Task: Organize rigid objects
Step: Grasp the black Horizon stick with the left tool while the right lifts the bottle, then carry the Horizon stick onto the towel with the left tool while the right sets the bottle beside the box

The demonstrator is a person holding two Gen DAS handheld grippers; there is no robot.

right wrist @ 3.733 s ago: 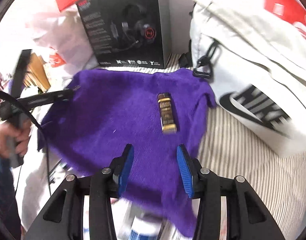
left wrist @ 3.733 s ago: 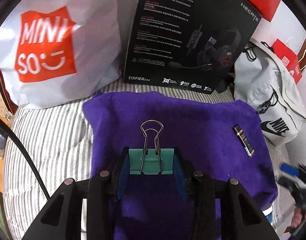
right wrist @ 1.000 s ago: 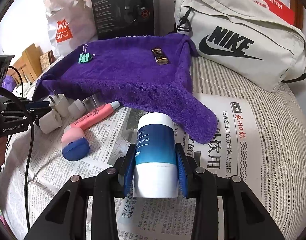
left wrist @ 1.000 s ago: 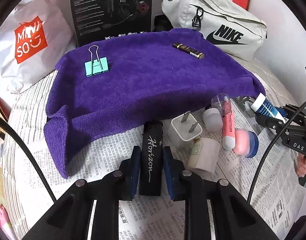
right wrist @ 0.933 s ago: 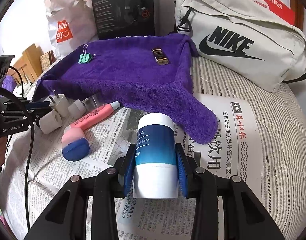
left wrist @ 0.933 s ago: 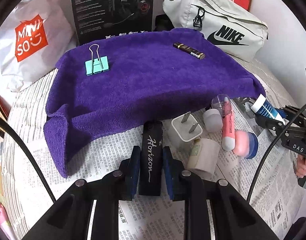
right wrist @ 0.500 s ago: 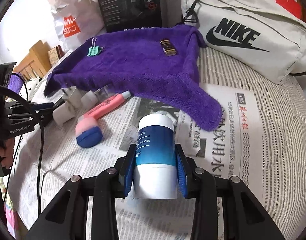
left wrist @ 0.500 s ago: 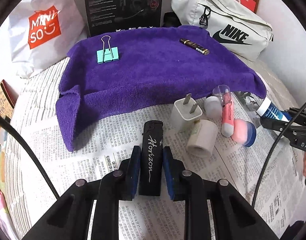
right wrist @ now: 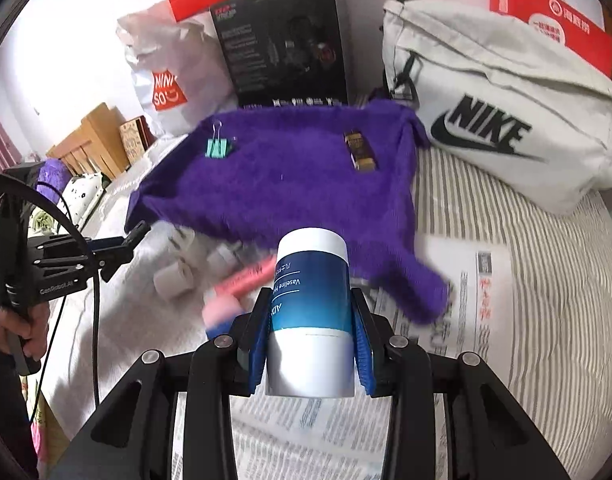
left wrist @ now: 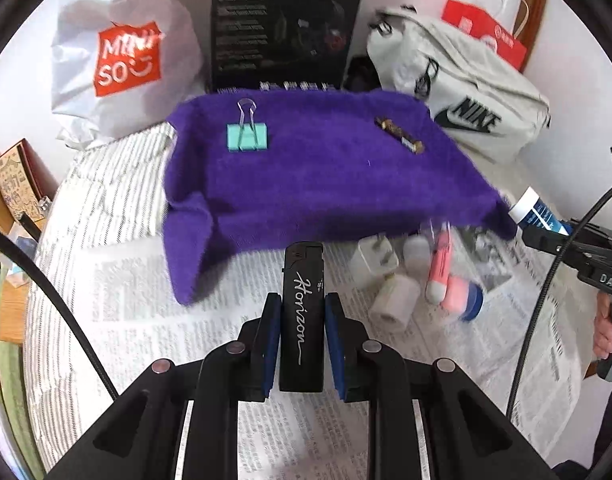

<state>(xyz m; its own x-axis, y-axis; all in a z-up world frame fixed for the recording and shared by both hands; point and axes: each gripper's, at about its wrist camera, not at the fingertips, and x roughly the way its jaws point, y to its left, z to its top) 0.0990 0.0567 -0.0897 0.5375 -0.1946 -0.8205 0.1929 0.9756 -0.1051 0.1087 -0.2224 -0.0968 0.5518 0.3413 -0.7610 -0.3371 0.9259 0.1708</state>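
My left gripper (left wrist: 301, 320) pinches a black lighter (left wrist: 302, 312) between both pads, lifted above the newspaper (left wrist: 137, 320). My right gripper (right wrist: 310, 328) clamps a blue-and-white tube (right wrist: 310, 312) upright, cap forward. On the purple towel (left wrist: 318, 168) lie a teal binder clip (left wrist: 247, 136) at left and a gold-black stick (left wrist: 399, 135) at right. The plug (left wrist: 374, 258), pink tube (left wrist: 440, 268) and roll (left wrist: 396, 300) sit just beside the towel's near edge

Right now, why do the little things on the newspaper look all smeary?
Left wrist view: the pink tube and white plug are motion-blurred, while the held lighter stays sharp. Right wrist view: same smear around the pink tube; the held bottle looks crisp.
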